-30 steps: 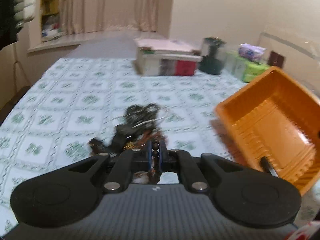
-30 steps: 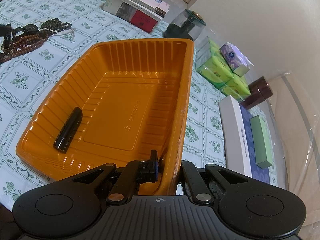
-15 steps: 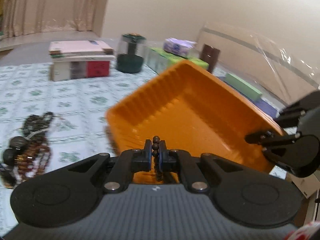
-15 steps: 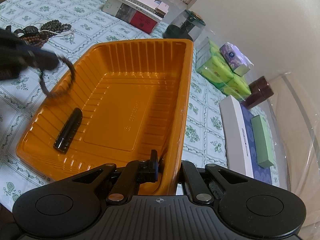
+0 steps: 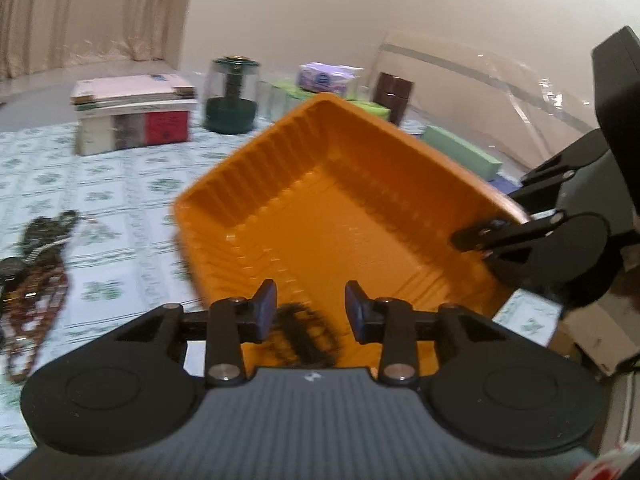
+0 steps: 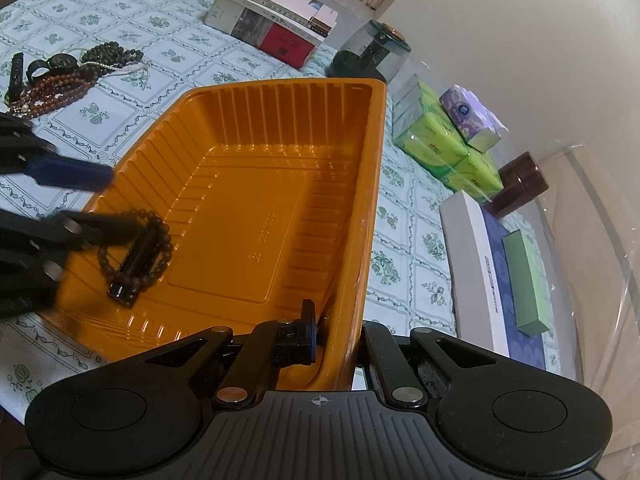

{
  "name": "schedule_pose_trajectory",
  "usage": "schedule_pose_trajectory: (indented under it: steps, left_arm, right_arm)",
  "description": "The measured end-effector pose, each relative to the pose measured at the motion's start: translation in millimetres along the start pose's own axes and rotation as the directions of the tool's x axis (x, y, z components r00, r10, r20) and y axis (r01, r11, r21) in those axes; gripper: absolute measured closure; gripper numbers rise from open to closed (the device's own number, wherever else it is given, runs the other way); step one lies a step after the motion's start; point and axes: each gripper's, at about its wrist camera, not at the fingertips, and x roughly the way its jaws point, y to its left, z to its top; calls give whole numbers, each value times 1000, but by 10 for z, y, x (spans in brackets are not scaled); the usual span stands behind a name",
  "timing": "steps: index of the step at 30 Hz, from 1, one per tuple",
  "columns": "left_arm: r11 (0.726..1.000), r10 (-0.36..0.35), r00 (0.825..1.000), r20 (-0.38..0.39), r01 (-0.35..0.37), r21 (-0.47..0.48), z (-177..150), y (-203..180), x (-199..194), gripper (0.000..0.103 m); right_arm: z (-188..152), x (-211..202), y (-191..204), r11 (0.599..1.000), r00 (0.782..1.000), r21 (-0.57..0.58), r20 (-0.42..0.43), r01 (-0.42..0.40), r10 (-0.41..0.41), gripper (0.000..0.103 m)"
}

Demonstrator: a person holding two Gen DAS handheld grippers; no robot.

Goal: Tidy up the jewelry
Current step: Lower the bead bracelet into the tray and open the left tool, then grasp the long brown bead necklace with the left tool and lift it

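The bead bracelet lay in the lower left part of the orange tray in your right wrist view, looped over a black bar-shaped piece on the tray floor. In your left wrist view the bracelet showed as a dark blur low in the frame, below and between the two fingers. Your left gripper had just been opening; its jaws stood partly apart with nothing pressed between the pads, poised over the near corner of the tray. In the right view that same gripper entered from the left edge, blurred. Your right gripper was clamped narrow on the tray's rim at the bottom centre of its own frame, and appeared at the right edge of the left view, pinching the rim there. The remaining jewelry pile sat at the upper left on the patterned tablecloth, well apart from the tray. A stack of books lay near the top centre.
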Motion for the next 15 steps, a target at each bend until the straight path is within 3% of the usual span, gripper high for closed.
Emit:
schedule_pose_trajectory:
  steps: [5, 7, 10, 15]
  left_arm:
    - [988, 156, 988, 11, -156, 0, -153, 297, -206, 69]
    - [971, 241, 970, 10, -241, -2, -241, 446, -270, 69]
    - [929, 367, 930, -10, -367, -44, -378, 733, -352, 69]
    - [883, 456, 886, -78, -462, -86, -514, 1193, -371, 69]
  right_arm:
    - [-1, -2, -6, 1000, 1000, 1, 2, 0, 0, 99]
    - [-4, 0, -5, 1000, 1000, 1, 2, 0, 0, 99]
    - [-2, -1, -6, 1000, 1000, 1, 1, 0, 0, 99]
    - [-7, -4, -5, 1000, 1000, 0, 1, 0, 0, 99]
